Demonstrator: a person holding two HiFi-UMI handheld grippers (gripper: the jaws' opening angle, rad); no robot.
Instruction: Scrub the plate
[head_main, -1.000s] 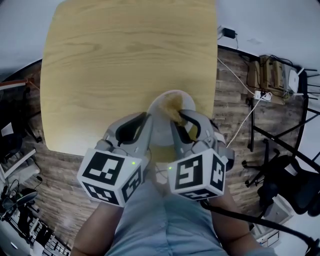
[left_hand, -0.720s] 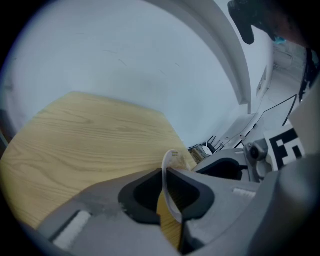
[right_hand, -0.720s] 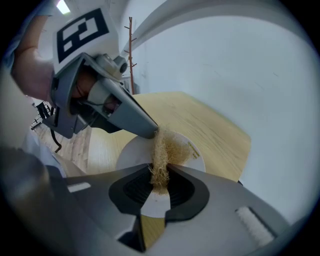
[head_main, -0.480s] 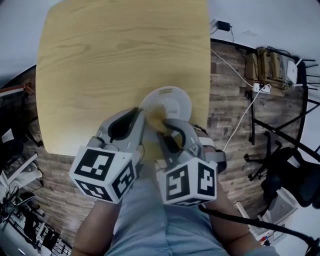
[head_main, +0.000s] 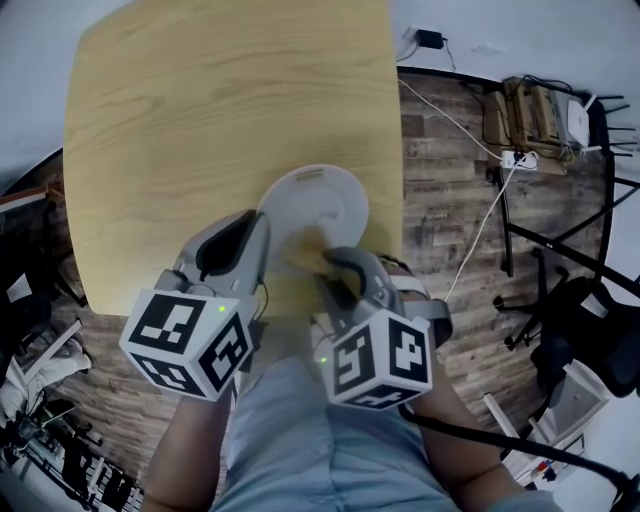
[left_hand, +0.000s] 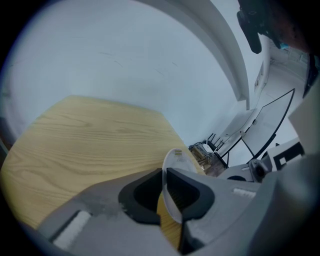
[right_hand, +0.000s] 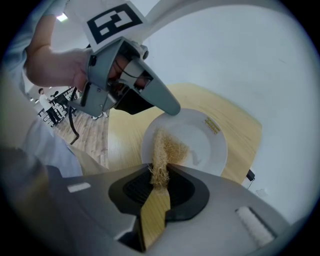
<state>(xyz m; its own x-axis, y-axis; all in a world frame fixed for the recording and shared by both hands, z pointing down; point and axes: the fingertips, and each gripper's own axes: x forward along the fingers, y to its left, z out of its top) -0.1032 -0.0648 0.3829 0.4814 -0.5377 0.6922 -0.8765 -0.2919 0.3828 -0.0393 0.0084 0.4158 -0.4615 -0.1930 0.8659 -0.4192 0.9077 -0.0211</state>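
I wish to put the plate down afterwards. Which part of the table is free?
The wooden table is bare beyond the white plate to its far edge, and along its left side. The near edge is crowded: the left gripper clamps the plate's rim there, and the right gripper holds a fibre scrubber against it.

Handheld rig and wearer, appearance only.
Left gripper and right gripper: grey moulded shells, black ribbed pads lining the jaws, pale rough strip set into the housing. White marker cube with black squares at the rear of the left unit, matching cube on the right; small green light on each. Black cable off the right unit. Light blue-grey shirt worn.
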